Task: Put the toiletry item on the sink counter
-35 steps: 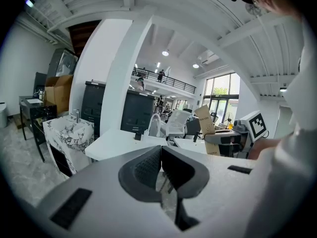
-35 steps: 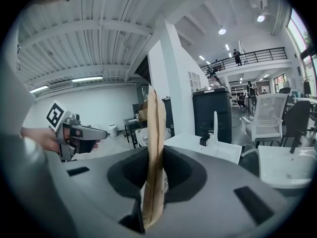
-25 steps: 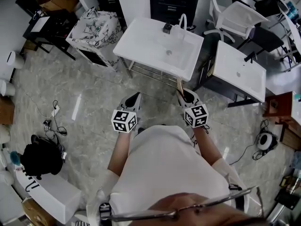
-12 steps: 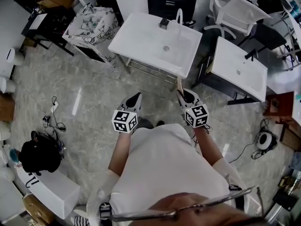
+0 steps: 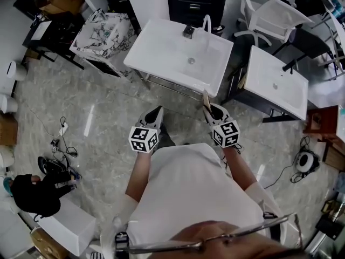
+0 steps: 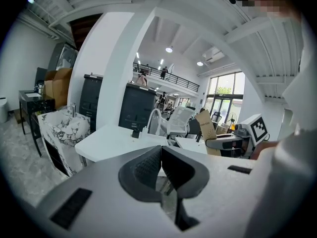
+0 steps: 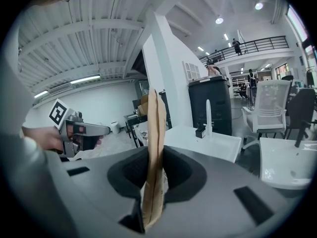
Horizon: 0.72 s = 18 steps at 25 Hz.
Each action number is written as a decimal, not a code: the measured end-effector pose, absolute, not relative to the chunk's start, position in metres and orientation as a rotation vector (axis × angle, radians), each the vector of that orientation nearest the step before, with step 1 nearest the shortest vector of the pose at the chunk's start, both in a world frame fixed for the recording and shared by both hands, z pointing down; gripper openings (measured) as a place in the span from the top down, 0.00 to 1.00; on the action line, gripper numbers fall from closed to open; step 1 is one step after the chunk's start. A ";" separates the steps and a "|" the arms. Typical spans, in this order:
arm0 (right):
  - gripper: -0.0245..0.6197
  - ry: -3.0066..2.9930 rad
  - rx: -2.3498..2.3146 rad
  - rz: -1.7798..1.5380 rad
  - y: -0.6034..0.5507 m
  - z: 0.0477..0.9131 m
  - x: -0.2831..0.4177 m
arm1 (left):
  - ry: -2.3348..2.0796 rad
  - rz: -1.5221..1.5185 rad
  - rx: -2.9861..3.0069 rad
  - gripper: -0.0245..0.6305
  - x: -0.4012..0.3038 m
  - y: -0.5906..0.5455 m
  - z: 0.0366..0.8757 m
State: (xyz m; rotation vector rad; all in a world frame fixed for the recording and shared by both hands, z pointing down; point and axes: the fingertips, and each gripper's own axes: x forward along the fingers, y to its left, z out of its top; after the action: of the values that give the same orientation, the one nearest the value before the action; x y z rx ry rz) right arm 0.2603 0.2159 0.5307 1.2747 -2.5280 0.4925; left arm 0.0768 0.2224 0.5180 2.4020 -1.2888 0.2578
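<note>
The toiletry item (image 7: 154, 133) is a flat brown cardboard packet. It stands upright between the pads of my right gripper (image 7: 154, 175), which is shut on it. In the head view the packet (image 5: 205, 98) pokes out ahead of the right gripper (image 5: 211, 110), just short of the front edge of the white sink counter (image 5: 167, 53). The counter has a white faucet (image 5: 207, 22) at the back. My left gripper (image 5: 154, 115) is held level beside the right one over the floor. Its jaws (image 6: 161, 157) are shut with nothing in them. The sink counter (image 7: 210, 144) lies ahead of both.
A second white basin counter (image 5: 275, 82) stands to the right, and a white chair (image 5: 269, 16) sits behind it. A marble-patterned cabinet (image 5: 105, 34) stands left of the sink. Cables (image 5: 60, 138) lie on the floor, and a crouched person in black (image 5: 35, 194) is at lower left.
Both grippers have edged a little toward the sink counter, the packet still held. The person in black at lower left has shifted down the picture.
</note>
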 end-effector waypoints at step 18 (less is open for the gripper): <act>0.86 -2.397 1.427 0.483 0.058 0.525 0.177 | -1.089 0.259 2.509 0.96 -0.004 0.028 0.502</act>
State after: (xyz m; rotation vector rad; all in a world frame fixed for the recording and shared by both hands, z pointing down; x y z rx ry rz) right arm 0.1765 0.0577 0.5249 1.4272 -2.3970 0.4834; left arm -0.0039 0.0281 0.5022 2.5094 -1.0885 0.2587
